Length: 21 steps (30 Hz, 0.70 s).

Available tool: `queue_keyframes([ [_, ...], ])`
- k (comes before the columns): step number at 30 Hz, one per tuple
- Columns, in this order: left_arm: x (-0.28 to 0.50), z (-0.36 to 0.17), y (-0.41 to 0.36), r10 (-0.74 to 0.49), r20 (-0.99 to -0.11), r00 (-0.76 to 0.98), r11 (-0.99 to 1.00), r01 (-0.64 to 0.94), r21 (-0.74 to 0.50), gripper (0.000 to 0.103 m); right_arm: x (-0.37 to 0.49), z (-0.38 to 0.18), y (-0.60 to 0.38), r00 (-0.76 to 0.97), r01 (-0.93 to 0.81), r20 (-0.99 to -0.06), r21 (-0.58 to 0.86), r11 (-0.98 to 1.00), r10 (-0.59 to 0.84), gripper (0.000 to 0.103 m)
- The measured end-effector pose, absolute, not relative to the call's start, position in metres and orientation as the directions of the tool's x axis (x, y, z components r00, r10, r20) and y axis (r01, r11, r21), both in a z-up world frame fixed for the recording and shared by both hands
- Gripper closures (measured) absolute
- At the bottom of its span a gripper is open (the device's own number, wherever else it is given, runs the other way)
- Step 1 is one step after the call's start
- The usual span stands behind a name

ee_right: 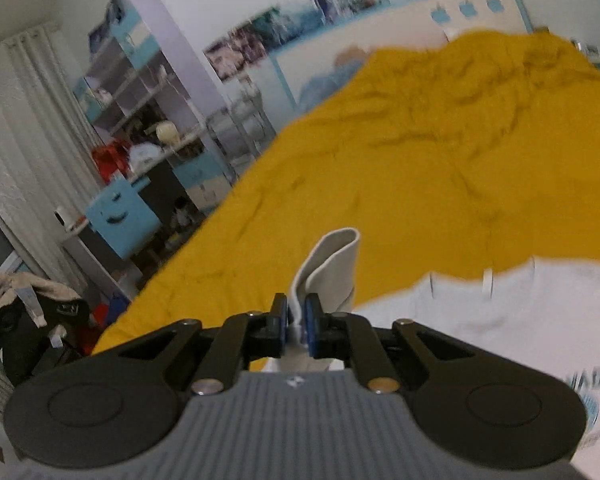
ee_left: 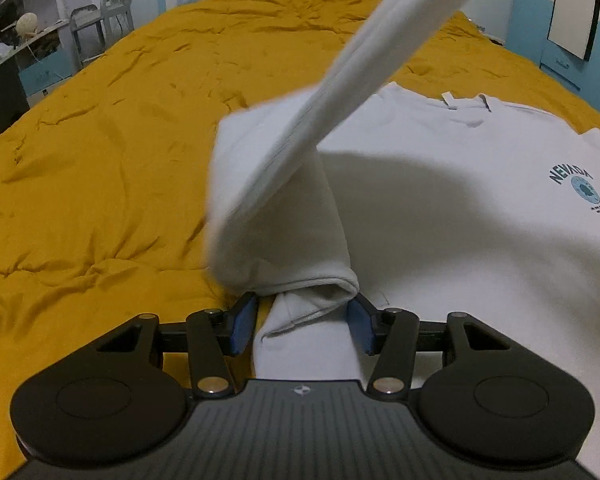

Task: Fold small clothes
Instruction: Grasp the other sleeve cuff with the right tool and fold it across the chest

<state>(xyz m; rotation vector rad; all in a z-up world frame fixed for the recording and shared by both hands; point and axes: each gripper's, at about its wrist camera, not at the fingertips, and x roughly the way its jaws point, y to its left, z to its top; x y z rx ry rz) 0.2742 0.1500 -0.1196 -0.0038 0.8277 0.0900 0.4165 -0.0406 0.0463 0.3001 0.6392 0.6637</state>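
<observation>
A white sweatshirt (ee_left: 460,200) is lying spread on the mustard bedcover (ee_left: 100,160), its collar pointing toward the headboard end. The right gripper (ee_right: 296,320) is clenching a fold of the sleeve (ee_right: 332,268), drawing it up taut above the garment. The left gripper (ee_left: 304,320) is standing parted at the hem corner; bunched fabric is sitting between its blue pads (ee_left: 242,320), apparently unpinched.

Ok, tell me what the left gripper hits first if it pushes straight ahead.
Probably the bunched hem of the white sweatshirt, already sitting between the open fingers of the left gripper; depth is hard to judge.
</observation>
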Motion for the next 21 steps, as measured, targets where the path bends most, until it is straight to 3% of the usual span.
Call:
queue_keyframes([
  [2,0.272,-0.119,0.15,0.1,-0.732,0.674,0.994,-0.095,0.049,0.072,0.421,0.065,-0.055,0.636,-0.48,-0.412,0.451,0.752,0.653,0.099],
  [5,0.269,-0.115,0.157,0.13,-0.724,0.678,0.989,-0.145,0.042,0.09,0.427,0.091,-0.088,0.695,-0.466,-0.354,0.44,0.767,0.625,0.099],
  [8,0.266,-0.111,0.167,0.108,-0.712,0.694,0.985,-0.171,-0.017,0.092,0.432,0.094,-0.13,0.746,-0.421,-0.341,0.424,0.802,0.572,0.099],
  [11,0.265,-0.112,0.171,0.1,-0.717,0.69,0.981,-0.19,-0.046,0.092,0.437,0.064,-0.179,0.774,-0.308,-0.415,0.413,0.857,0.478,0.099],
  [17,0.27,-0.114,0.171,0.103,-0.74,0.665,0.978,-0.203,-0.046,0.092,0.444,-0.067,-0.278,0.68,0.014,-0.682,0.379,0.925,0.269,0.099],
  [21,0.272,-0.115,0.175,0.096,-0.772,0.629,0.97,-0.232,-0.068,0.092,0.441,-0.141,-0.319,0.589,0.151,-0.755,0.453,0.879,0.288,0.103],
])
